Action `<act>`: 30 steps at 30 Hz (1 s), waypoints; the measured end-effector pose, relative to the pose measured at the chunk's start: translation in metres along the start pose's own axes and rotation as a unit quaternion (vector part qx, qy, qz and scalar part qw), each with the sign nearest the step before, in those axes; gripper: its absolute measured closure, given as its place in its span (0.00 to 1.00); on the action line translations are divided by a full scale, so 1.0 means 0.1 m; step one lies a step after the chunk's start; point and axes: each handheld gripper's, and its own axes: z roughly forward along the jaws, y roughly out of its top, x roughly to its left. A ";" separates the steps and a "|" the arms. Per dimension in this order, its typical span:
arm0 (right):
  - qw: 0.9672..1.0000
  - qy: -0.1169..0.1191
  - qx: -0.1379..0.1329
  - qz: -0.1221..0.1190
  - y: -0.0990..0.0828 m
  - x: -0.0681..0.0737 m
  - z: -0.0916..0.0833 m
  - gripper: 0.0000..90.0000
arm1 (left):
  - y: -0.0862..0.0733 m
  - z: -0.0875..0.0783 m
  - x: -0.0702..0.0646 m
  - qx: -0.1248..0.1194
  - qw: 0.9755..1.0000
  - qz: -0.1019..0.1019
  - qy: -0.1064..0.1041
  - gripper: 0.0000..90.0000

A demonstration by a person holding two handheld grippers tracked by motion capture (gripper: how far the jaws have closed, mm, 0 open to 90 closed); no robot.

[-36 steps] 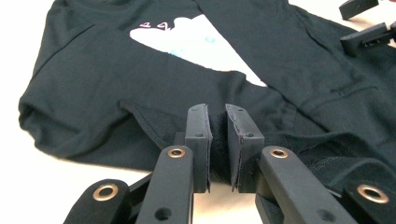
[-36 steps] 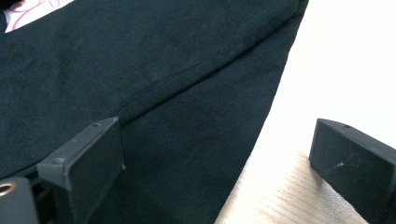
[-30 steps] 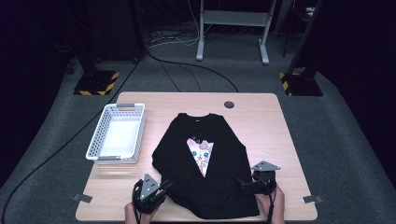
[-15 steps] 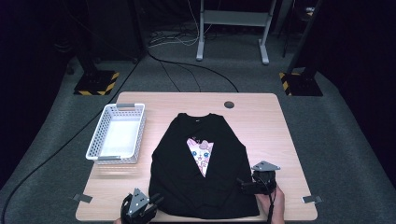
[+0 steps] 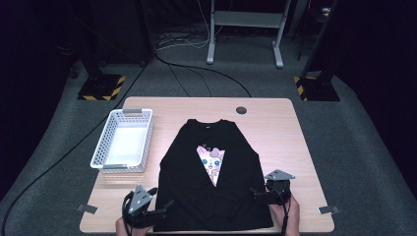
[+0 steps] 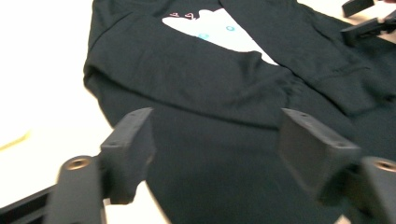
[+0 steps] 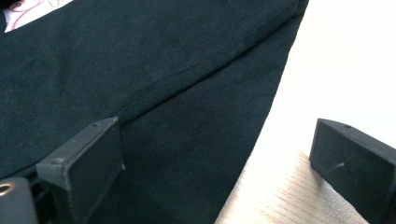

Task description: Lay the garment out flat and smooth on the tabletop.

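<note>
A black long-sleeved shirt [image 5: 231,142] lies flat on the wooden table [image 5: 275,123], both sleeves folded in over a cartoon print [image 5: 211,162]. At the shirt's lower left corner, my left gripper [image 5: 160,197] is open. Its jaws have just been opening and stand wide above the dark cloth [image 6: 187,79], pressing nothing; left gripper [image 6: 215,126]. My right gripper [image 5: 255,195] rests at the shirt's lower right edge, open. In the right gripper view [image 7: 217,135] one jaw is over the fabric [image 7: 140,56], the other over bare wood [image 7: 280,196].
A white mesh basket [image 5: 101,147] stands on the table's left side, beside the shirt. A round cable hole [image 5: 241,110] sits near the far edge. Tape tabs [image 5: 86,208] mark the near corners. Dark stands and cables cover the floor beyond.
My left gripper has drawn back a little toward the near edge of the table, and its jaws have gone from shut to wide open. The right gripper has stayed put.
</note>
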 end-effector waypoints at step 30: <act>1.000 -0.017 0.011 0.013 0.08 0.01 0.08 0.00 | 0.08 0.88 0.29 0.074 0.997 0.019 0.005 0.02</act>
